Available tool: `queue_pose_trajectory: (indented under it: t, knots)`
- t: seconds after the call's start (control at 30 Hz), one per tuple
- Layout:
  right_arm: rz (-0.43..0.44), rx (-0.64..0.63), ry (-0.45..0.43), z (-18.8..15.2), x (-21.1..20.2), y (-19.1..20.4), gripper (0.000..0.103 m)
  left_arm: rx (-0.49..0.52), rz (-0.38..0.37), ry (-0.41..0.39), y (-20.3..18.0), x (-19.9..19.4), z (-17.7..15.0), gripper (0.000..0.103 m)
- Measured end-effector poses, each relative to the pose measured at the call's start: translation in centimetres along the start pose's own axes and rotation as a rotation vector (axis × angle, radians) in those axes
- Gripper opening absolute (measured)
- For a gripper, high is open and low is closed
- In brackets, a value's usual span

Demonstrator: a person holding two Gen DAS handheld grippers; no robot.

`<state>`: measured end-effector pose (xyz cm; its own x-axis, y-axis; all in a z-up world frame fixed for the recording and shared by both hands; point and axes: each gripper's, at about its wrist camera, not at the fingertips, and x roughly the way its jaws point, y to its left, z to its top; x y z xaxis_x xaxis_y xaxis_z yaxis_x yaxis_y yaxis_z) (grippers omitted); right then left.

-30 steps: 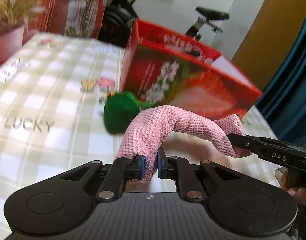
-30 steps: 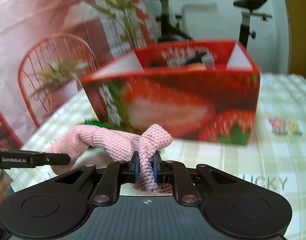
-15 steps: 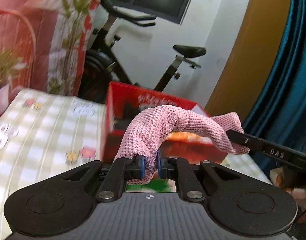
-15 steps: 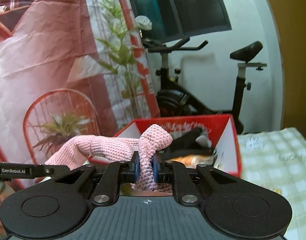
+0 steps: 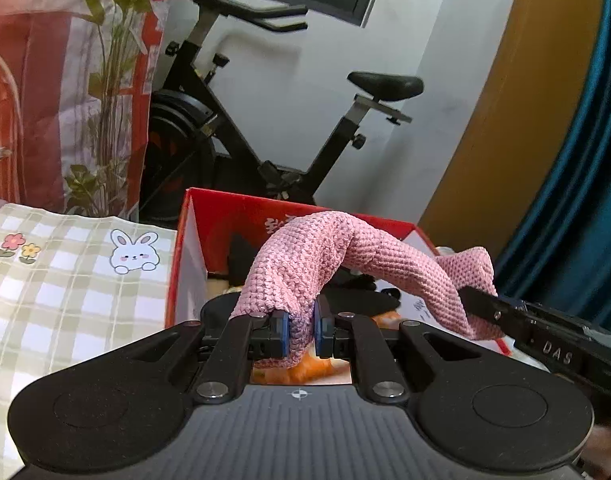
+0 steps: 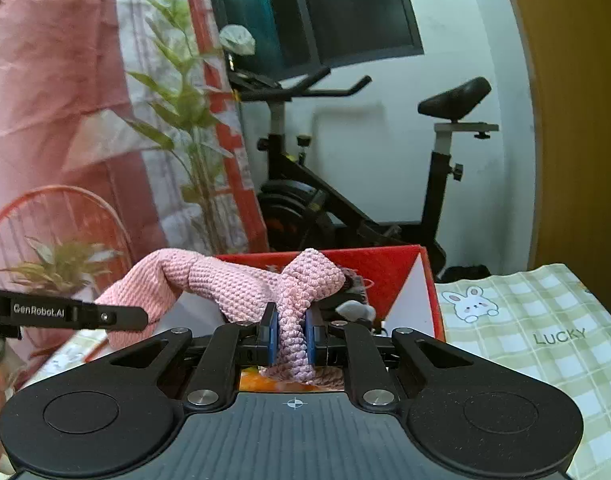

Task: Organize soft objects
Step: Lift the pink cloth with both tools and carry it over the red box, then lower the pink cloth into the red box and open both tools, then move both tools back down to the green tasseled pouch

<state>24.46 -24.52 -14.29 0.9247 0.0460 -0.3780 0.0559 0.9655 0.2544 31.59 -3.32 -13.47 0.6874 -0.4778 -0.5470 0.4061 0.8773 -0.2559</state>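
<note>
A pink knitted cloth (image 5: pixel 305 264) hangs stretched between my two grippers, above the open red box (image 5: pixel 221 216). My left gripper (image 5: pixel 300 330) is shut on one end of it. My right gripper (image 6: pixel 291 334) is shut on the other end of the pink cloth (image 6: pixel 233 284). The right gripper's finger (image 5: pixel 505 314) shows at the right of the left wrist view, and the left gripper's finger (image 6: pixel 117 318) at the left of the right wrist view. The red box (image 6: pixel 389 276) holds dark and orange soft things, partly hidden by the cloth.
The box stands on a table with a green-checked cloth (image 5: pixel 65 288) printed with a bunny (image 6: pixel 471 304). An exercise bike (image 5: pixel 273 128) stands behind the table. A potted plant (image 6: pixel 61 264) and a red chair back are at the left. A blue curtain (image 5: pixel 577 160) hangs at the right.
Both grippers have lifted the pink cloth from low in front of the box to above its open top. The green soft thing on the table has dropped out of view.
</note>
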Motion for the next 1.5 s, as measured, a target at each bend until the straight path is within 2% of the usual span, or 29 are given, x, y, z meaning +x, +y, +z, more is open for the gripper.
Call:
queue_pose_trajectory:
  t: [0.17,0.23,0.37,0.4,0.43,0.47,0.53,0.7,0.93,0.97,1.07,1.1,1.27,1.5]
  knots:
    - [-0.048,-0.005,0.038,0.0,3.3,-0.7,0.014,-0.023,0.012,0.054,0.4,3.4,1.0,0.013]
    - [-0.060,-0.004,0.055,-0.1,4.3,-0.9,0.017,-0.031,0.015,0.070,0.6,4.4,1.3,0.013]
    - [-0.070,-0.031,0.096,-0.4,5.8,-0.7,0.032,-0.034,0.012,0.095,0.7,5.6,1.3,0.016]
    - [-0.066,-0.038,0.098,-0.5,5.9,-0.6,0.038,-0.030,0.008,0.097,0.7,5.7,1.3,0.017]
    - [-0.062,-0.043,0.100,-0.6,6.0,-0.4,0.043,-0.026,0.003,0.099,0.8,5.8,1.3,0.026]
    - [-0.060,-0.044,0.101,-0.7,5.9,-0.4,0.053,-0.028,-0.013,0.100,1.0,5.8,1.1,0.041]
    - [-0.056,-0.054,0.100,-0.8,5.7,-0.1,0.058,-0.034,-0.024,0.091,1.3,5.4,0.9,0.059]
    - [-0.042,-0.066,0.100,-0.8,4.5,1.0,0.060,-0.020,-0.023,0.076,1.4,3.9,1.0,0.060]
    - [-0.013,-0.081,0.083,-1.2,1.8,2.9,0.071,0.026,0.006,0.030,1.2,-0.2,1.0,0.084]
    - [-0.010,-0.083,0.077,-1.4,1.3,3.3,0.074,0.034,0.010,0.022,1.2,-0.8,0.9,0.090]
    - [-0.006,-0.094,0.058,-1.9,0.0,4.4,0.096,0.078,0.045,-0.018,0.9,-2.9,0.2,0.103]
    - [-0.008,-0.101,0.050,-2.1,-0.5,4.7,0.102,0.098,0.064,-0.032,0.8,-3.6,-0.2,0.103]
    - [-0.015,-0.112,0.044,-3.2,-2.0,6.0,0.103,0.146,0.147,-0.040,0.6,-5.3,-1.5,0.103]
    - [-0.028,-0.117,0.038,-4.4,-3.1,6.6,0.103,0.091,0.199,-0.043,2.0,-6.8,-3.5,0.103]
